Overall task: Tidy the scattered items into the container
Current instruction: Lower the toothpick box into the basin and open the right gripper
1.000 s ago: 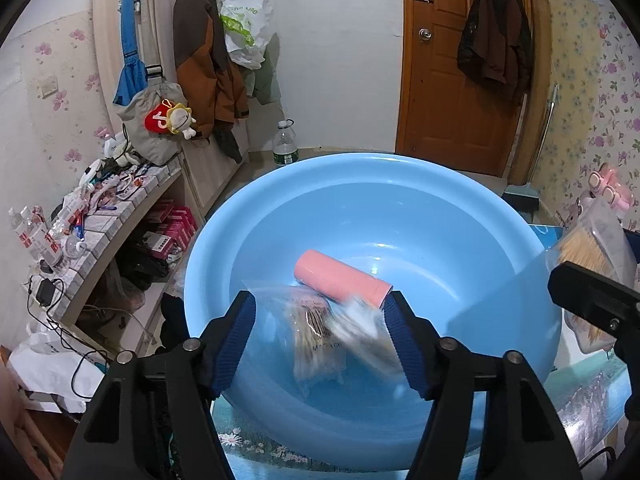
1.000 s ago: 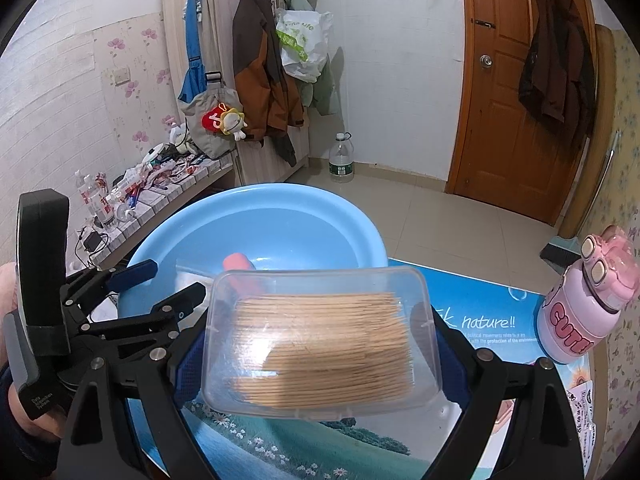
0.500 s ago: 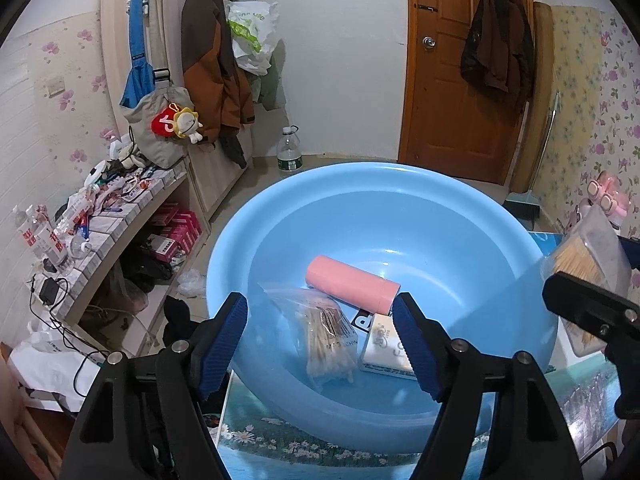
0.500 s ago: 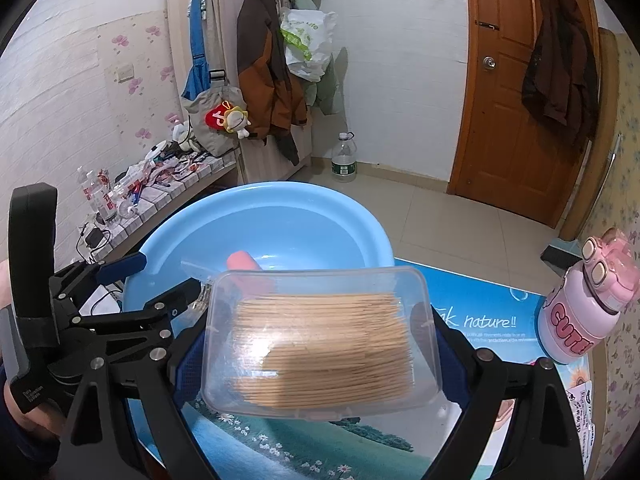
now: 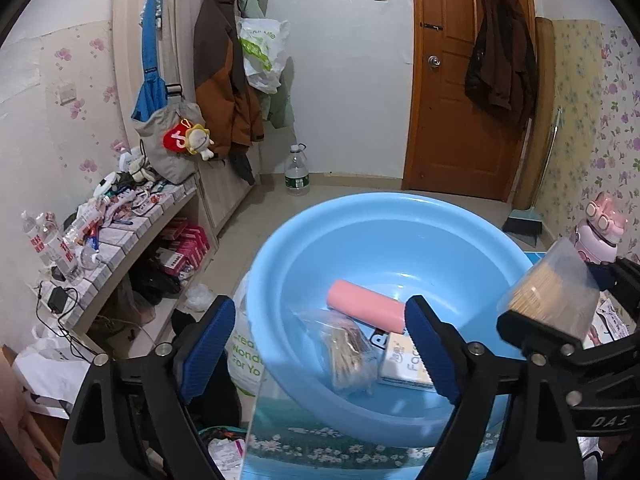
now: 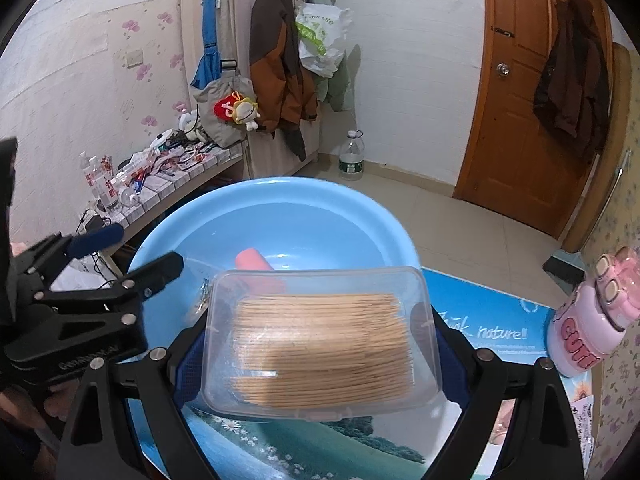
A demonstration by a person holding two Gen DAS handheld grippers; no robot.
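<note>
Between the right gripper's (image 6: 316,354) fingers a clear box of toothpicks (image 6: 320,340) is pinched, just short of the blue basin (image 6: 372,216). It should be carried over the rim and released low. Ahead of the left gripper (image 5: 320,344), whose fingers have just been spreading with nothing between them, a bagged item (image 5: 348,354) lies in the basin.

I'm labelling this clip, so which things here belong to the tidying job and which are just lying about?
Job:
- blue basin
- pink roll
- bag of sticks
- small box
- clear box of toothpicks, in the right tongs

Lying about:
- pink bottle
- water jug
- coats
</note>
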